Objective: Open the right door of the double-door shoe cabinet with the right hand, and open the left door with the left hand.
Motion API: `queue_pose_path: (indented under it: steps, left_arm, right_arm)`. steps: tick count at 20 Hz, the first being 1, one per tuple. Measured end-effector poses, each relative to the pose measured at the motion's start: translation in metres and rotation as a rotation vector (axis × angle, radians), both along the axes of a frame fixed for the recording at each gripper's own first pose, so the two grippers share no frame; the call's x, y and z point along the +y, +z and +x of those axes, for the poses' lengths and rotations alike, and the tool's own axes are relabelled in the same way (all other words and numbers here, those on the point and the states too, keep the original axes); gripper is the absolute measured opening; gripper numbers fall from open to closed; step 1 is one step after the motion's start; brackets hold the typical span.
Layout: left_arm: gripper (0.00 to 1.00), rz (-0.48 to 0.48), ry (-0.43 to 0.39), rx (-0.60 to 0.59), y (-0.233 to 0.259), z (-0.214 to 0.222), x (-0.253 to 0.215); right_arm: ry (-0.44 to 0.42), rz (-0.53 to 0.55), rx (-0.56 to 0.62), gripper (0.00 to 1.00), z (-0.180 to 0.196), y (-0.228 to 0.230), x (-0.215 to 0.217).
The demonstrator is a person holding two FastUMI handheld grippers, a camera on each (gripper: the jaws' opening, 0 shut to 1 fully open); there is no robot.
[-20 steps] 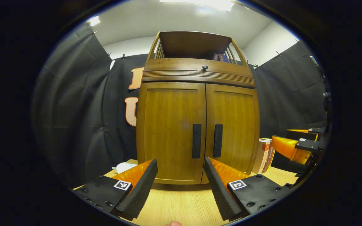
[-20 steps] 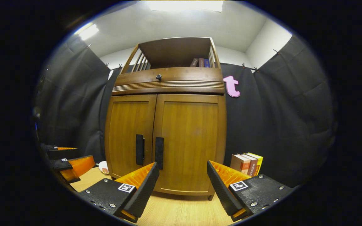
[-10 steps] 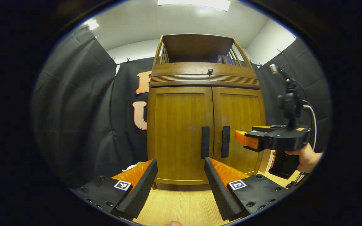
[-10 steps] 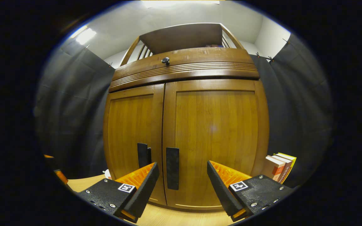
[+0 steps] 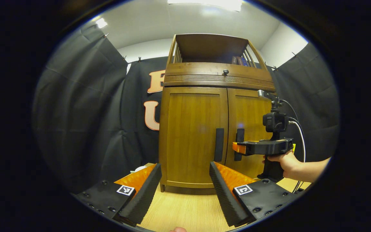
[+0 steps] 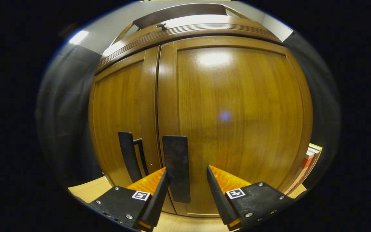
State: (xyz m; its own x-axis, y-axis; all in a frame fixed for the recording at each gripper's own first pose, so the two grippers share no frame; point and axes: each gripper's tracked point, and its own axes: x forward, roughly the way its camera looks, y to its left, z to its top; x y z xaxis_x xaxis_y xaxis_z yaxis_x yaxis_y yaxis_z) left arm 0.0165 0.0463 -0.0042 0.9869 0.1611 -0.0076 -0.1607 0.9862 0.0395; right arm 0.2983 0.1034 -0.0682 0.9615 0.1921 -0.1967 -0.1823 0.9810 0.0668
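Black door handle (image 6: 176, 167) — upright, vertical

Books (image 6: 308, 161) mostly cut off behind cabinet (image 6: 230, 106).

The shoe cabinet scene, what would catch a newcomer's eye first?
The wooden shoe cabinet stands centre, both doors shut. The right gripper is open, its fingers either side of the right door's black handle. The left gripper hangs back, open, over the table.
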Motion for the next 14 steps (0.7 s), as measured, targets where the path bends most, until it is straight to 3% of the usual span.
queue_pose_path:
  steps: [2, 3, 4, 6, 9, 11, 14]
  left_arm:
    - [0.99, -0.005, 0.011, 0.002, -0.001, 0.000, 0.003]
    - [0.99, -0.008, 0.014, 0.005, -0.002, 0.001, 0.004]
    - [0.99, -0.009, 0.016, 0.007, -0.003, 0.000, 0.006]
    - [0.96, -0.010, 0.023, 0.009, -0.005, 0.001, 0.009]
    - [0.96, -0.015, 0.019, 0.015, -0.006, 0.000, 0.009]
    - [0.94, -0.015, 0.012, 0.011, -0.004, -0.002, 0.007]
    - [0.99, 0.003, 0.010, 0.009, -0.003, -0.006, 0.008]
  right_arm:
    - [0.024, -0.036, -0.036, 0.69, 0.004, 0.001, 0.006]
    - [0.022, -0.054, -0.029, 0.52, 0.003, -0.006, 0.009]
    - [0.007, -0.062, -0.043, 0.41, 0.004, -0.007, 0.010]
    - [-0.015, -0.049, -0.053, 0.35, 0.003, -0.006, 0.008]
    - [-0.018, 0.017, -0.033, 0.32, 0.003, -0.008, 0.011]
    - [-0.018, -0.010, -0.036, 0.27, 0.003, -0.008, 0.010]
    - [-0.020, -0.011, -0.030, 0.26, 0.002, -0.008, 0.010]
